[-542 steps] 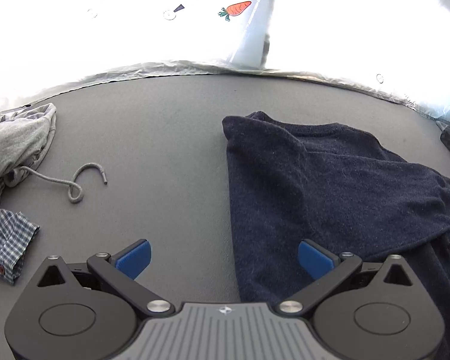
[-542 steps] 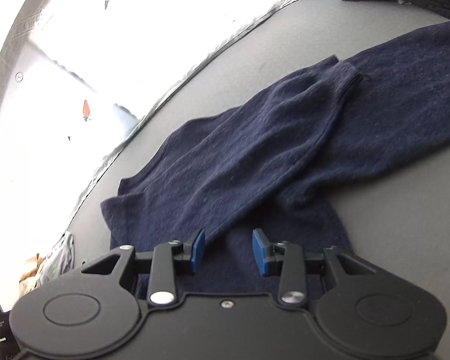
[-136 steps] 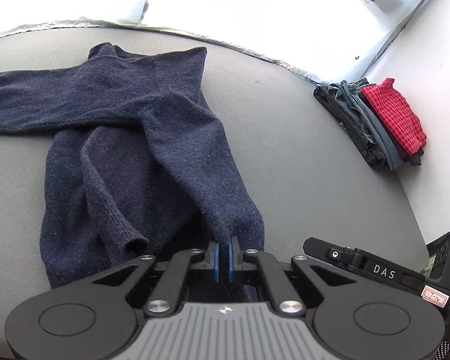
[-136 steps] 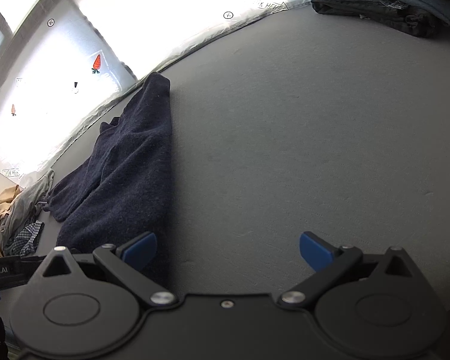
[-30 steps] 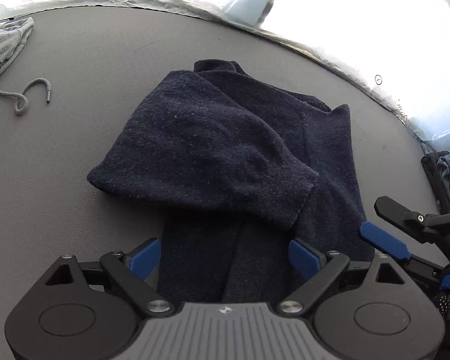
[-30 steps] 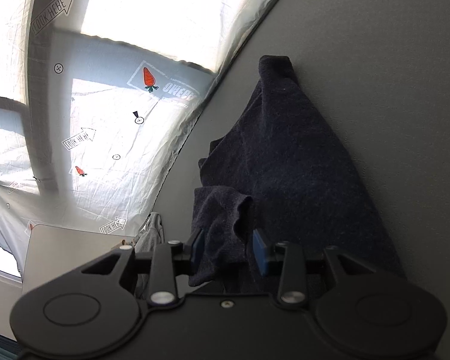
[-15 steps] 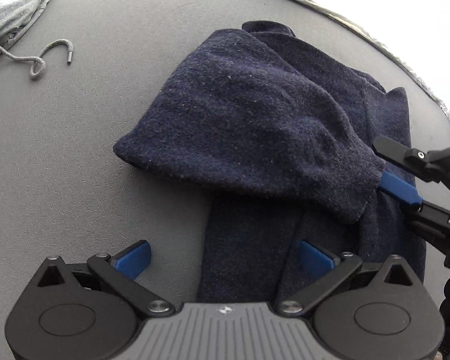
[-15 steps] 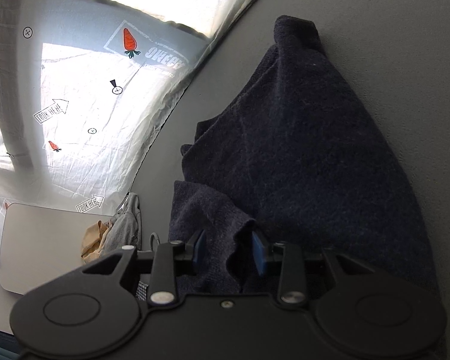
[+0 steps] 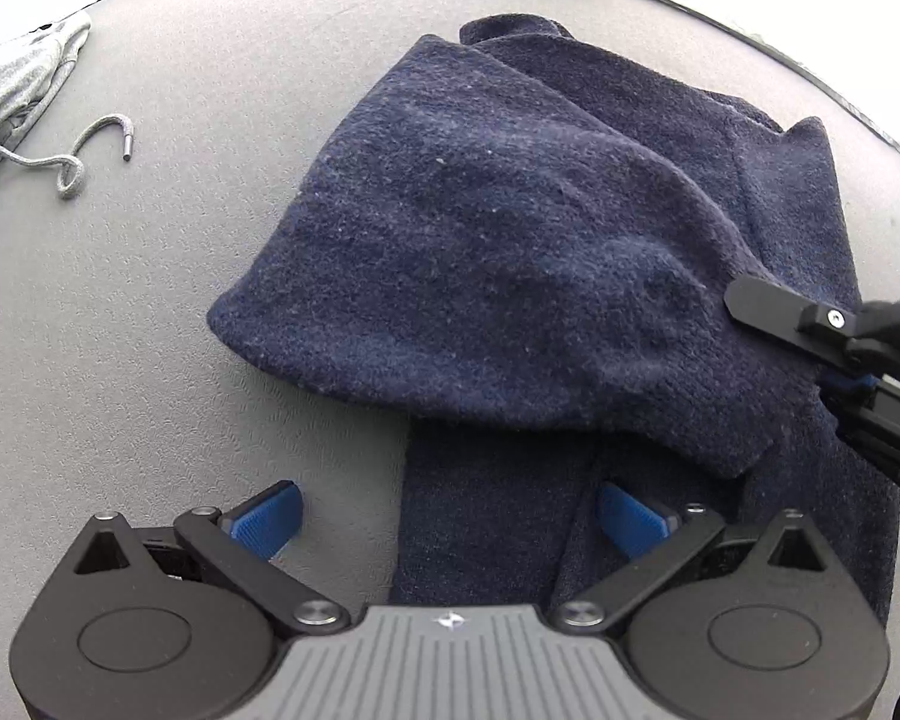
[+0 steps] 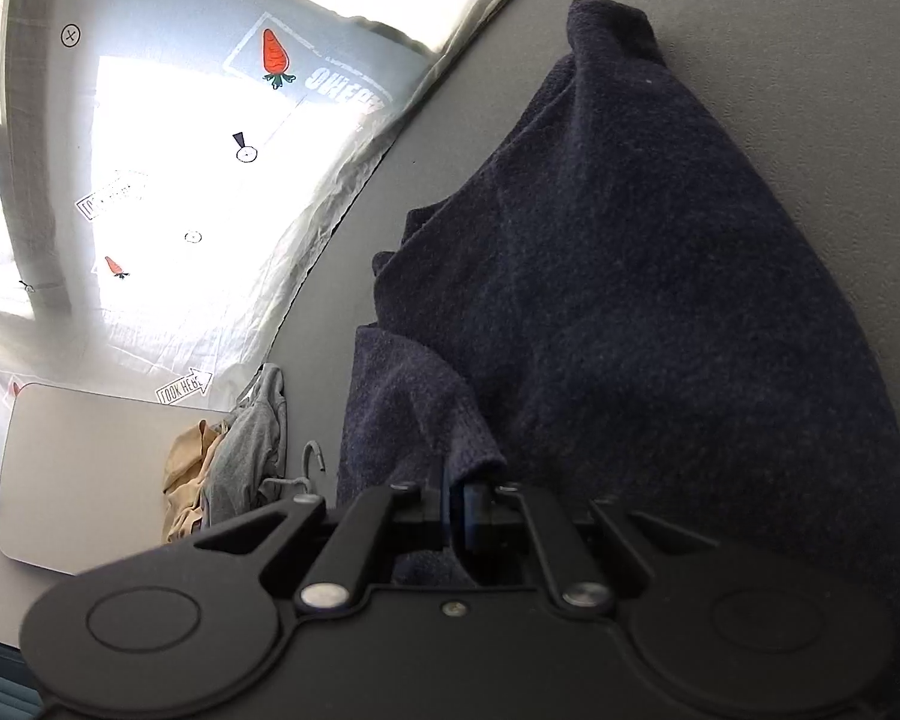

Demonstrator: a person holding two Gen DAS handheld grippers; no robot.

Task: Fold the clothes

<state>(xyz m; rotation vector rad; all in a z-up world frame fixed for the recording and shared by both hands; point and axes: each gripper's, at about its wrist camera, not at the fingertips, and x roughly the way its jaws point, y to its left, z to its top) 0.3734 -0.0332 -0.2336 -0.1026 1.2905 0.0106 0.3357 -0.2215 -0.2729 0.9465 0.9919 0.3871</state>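
Note:
A dark navy knitted sweater [image 9: 510,252] lies on the grey table, one sleeve folded across its body. My left gripper [image 9: 447,516] hangs over the sweater's near edge, wide open; its left pad [image 9: 267,516] is over bare table, its right pad [image 9: 630,519] over the cloth. My right gripper [image 9: 840,381] comes in from the right edge of the left wrist view. In the right wrist view the right gripper [image 10: 457,501] is shut on the sleeve's cuff [image 10: 468,456], and the sweater [image 10: 630,276] stretches away beyond it.
A grey garment [image 9: 18,78] with a loose drawstring [image 9: 66,162] lies at the table's left edge; in the right wrist view the grey garment [image 10: 246,450] sits beside a tan one [image 10: 189,480]. A white sheet [image 10: 180,180] printed with carrots hangs behind the table.
My right gripper has shut on the sleeve cuff that sat between its pads. My left gripper opened a little wider and came down closer over the sweater's near edge.

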